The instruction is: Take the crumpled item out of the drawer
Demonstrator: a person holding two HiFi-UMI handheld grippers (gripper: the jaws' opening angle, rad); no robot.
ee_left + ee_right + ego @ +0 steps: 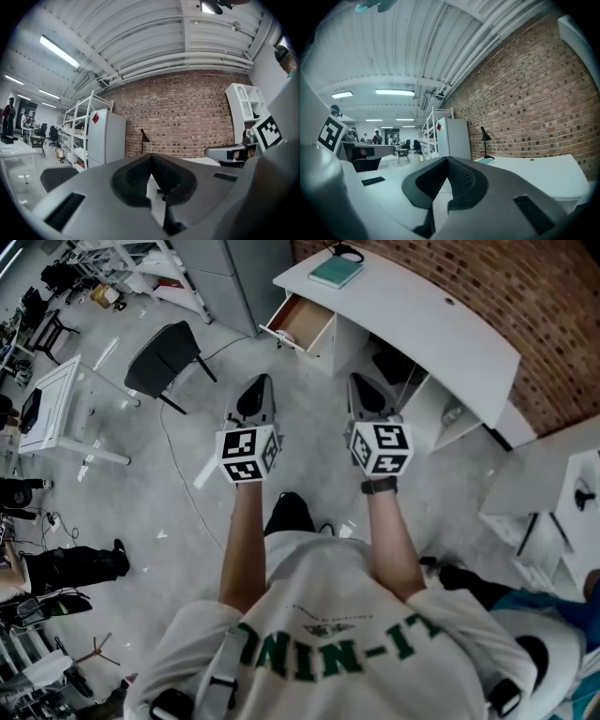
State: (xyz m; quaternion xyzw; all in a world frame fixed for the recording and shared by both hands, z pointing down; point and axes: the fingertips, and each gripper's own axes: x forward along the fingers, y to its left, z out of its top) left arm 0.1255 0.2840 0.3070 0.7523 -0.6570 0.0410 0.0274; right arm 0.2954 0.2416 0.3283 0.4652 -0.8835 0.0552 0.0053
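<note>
The open drawer sticks out at the left end of the white curved desk, ahead of me across the floor. Its wooden inside shows, and I cannot make out a crumpled item in it from here. My left gripper and right gripper are held side by side at chest height, well short of the drawer, both pointing roughly level toward the brick wall. The left gripper is shut with nothing between its pads. The right gripper is shut and empty too.
A teal book lies on the desk top. A black chair stands left of the drawer, with a cable trailing on the floor. A white table is at far left, white shelving at right. A fridge stands by the brick wall.
</note>
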